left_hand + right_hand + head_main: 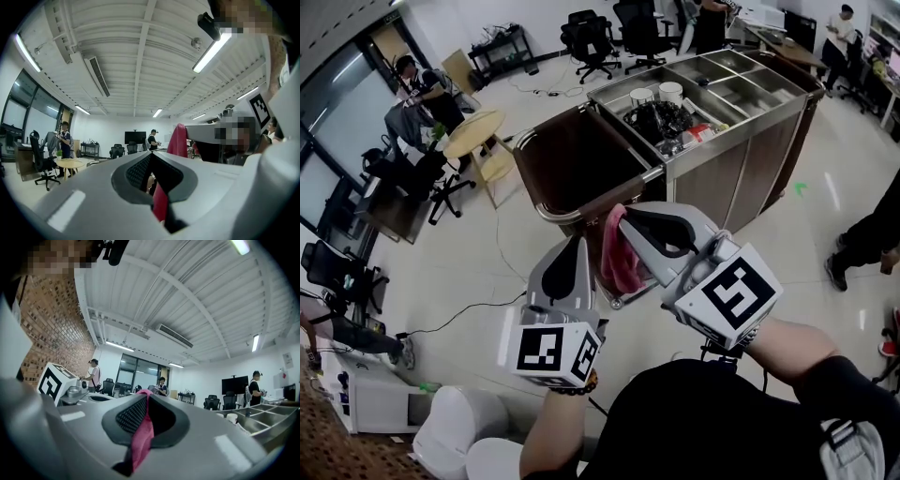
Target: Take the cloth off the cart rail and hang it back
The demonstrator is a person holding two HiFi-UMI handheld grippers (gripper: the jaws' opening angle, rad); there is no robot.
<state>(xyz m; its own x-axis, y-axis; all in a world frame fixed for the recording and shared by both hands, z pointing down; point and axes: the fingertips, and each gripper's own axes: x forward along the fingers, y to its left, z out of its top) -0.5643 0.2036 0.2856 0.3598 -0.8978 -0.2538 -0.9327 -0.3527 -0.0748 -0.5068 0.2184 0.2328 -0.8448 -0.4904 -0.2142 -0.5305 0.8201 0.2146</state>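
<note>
A pink cloth hangs in the air between my two grippers, in front of the cart's curved rail. My right gripper is shut on the cloth's top edge; in the right gripper view the pink cloth runs down between its jaws. My left gripper is just left of the cloth, pointing up. In the left gripper view a red strip of cloth lies in the lower part of the closed jaws, and the rest of the cloth hangs from the right gripper beyond.
The steel cart has a dark brown bin and trays holding cups and dishes. A round table, office chairs and several people stand around. White bins are at lower left; a person's leg at right.
</note>
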